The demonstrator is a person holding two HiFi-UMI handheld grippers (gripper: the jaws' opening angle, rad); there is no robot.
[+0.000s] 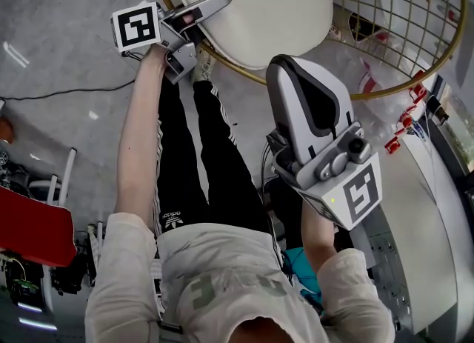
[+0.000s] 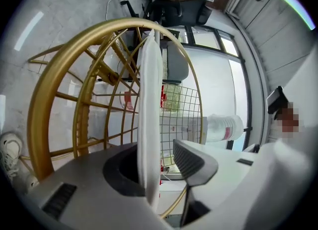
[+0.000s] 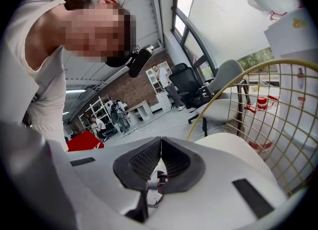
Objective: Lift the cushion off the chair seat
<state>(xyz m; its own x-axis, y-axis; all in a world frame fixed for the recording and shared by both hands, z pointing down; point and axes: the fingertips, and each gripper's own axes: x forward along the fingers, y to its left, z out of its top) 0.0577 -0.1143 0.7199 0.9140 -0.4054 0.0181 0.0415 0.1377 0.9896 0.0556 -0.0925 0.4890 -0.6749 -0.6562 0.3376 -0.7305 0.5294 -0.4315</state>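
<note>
Over grey polished floor (image 1: 67,38), holds the left hand-held gripper (image 1: 209,10) at eleven o'clock, jaws apart astride the rim of the white cushion (image 1: 259,1), one pad against it and the other just clear. Shows the cushion lying on the seat of the gold wire chair (image 1: 415,75) at twelve o'clock. Holds the right hand-held gripper (image 3: 160,149) at four o'clock, near the chair's rim, jaws together on nothing.

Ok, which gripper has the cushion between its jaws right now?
The left gripper: the white cushion stands edge-on between its parted jaws, one jaw not yet touching it. The right gripper has its jaws together with nothing between them.
</note>
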